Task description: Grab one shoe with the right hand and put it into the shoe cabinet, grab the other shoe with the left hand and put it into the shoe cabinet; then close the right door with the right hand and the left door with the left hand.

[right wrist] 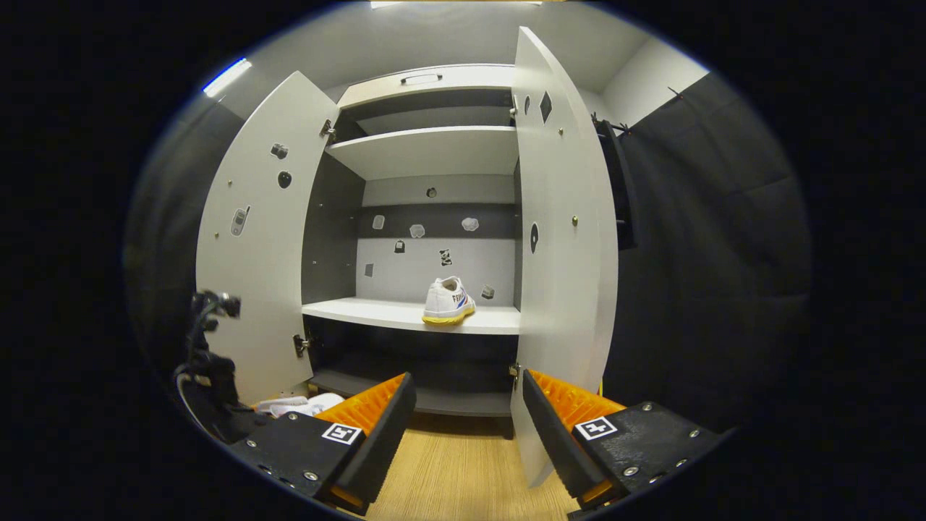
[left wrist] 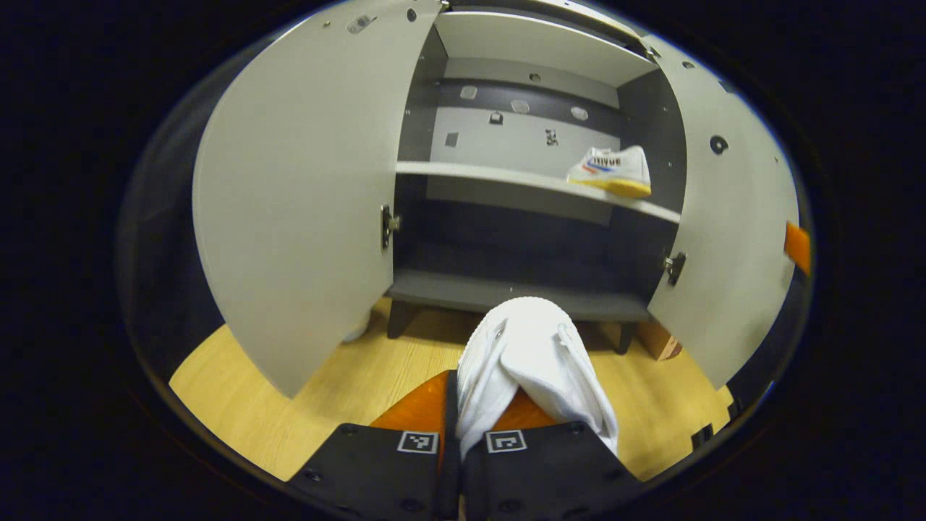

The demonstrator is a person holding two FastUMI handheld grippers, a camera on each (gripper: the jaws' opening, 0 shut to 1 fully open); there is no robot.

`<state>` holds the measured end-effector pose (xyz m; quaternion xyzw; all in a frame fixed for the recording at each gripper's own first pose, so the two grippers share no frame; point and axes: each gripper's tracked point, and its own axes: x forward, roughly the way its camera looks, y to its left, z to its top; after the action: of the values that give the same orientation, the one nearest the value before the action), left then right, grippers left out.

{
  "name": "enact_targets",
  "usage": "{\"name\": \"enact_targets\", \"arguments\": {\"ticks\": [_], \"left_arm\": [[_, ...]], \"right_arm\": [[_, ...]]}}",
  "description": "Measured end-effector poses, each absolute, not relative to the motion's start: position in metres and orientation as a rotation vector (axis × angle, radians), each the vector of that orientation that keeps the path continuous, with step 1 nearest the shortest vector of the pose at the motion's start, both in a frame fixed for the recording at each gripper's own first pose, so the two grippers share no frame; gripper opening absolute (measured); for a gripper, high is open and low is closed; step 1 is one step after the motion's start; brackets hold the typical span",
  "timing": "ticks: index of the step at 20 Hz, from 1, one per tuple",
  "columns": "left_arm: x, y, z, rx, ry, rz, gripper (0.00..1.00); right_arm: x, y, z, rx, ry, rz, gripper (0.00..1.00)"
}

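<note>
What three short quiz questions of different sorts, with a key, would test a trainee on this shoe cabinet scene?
1. True or false: both doors of the shoe cabinet are shut.
2. Which tool grips a shoe? A. the left tool B. the right tool C. neither
3. Fill in: the white shoe with the yellow sole stands on the middle ____ of the cabinet.

Key
1. False. The left door and the right door stand wide open.
2. A. The left tool is shut on the second white shoe; the right tool is open with nothing in it.
3. shelf
</note>
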<state>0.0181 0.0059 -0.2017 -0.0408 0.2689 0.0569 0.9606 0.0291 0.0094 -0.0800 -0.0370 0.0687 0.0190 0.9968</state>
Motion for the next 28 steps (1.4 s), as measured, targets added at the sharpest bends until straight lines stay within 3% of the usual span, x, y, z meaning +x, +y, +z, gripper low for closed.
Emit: {"name": "enact_targets", "arguments": {"ticks": [5, 8, 12, 17, 28], "left_arm": [[0.11, 0.007, -0.071, -0.072, 0.363, 0.054, 0.1], [0.175, 0.007, -0.048, -0.085, 0.327, 0.062, 0.1], [0.267, 0.009, -0.058, -0.134, 0.391, 0.104, 0.1], [0.322, 0.02, -0.106, -0.08, 0.524, 0.163, 0.1], [0.359, 0.027, -0.153, 0.064, 0.743, 0.193, 0.1]], "right_arm": [[0.024, 0.017, -0.072, -0.07, 0.115, 0.055, 0.92], [0.016, 0.018, -0.071, -0.081, 0.109, 0.046, 0.92], [0.006, 0.019, -0.069, -0.093, 0.101, 0.043, 0.92], [-0.001, 0.007, -0.066, -0.077, 0.102, 0.01, 0.92], [-0.002, -0.016, -0.072, -0.045, 0.116, -0.044, 0.92]]}}
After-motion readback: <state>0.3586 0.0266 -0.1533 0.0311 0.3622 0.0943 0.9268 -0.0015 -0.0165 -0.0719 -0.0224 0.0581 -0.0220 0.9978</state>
